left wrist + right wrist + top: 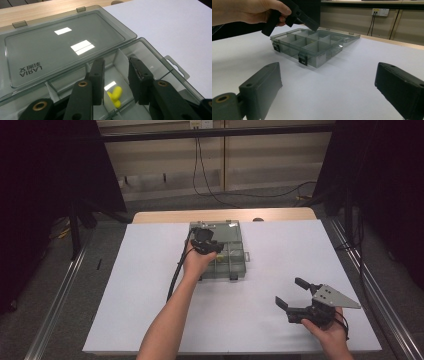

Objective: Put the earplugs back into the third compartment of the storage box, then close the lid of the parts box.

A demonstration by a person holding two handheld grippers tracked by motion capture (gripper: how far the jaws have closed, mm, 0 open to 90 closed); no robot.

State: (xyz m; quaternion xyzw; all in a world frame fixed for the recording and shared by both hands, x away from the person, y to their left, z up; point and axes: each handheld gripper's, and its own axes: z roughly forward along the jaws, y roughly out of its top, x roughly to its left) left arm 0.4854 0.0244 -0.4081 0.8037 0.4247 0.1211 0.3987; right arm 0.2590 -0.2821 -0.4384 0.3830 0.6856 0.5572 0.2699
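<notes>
Left gripper (115, 82) part-open above yellow piece (115, 95)

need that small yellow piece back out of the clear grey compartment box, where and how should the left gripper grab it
Probably from straight above. The small yellow piece lies on the floor of one compartment of the clear grey compartment box, with divider walls close around it, so a sideways approach looks blocked. The left gripper already hangs over it, jaws apart: lower them astride its thicker middle and close across its narrow width.

Dim surrounds; overhead lamps glaring off clear lid (65, 45); soft shadows on table (280, 265); near jaws slightly blurred.
</notes>
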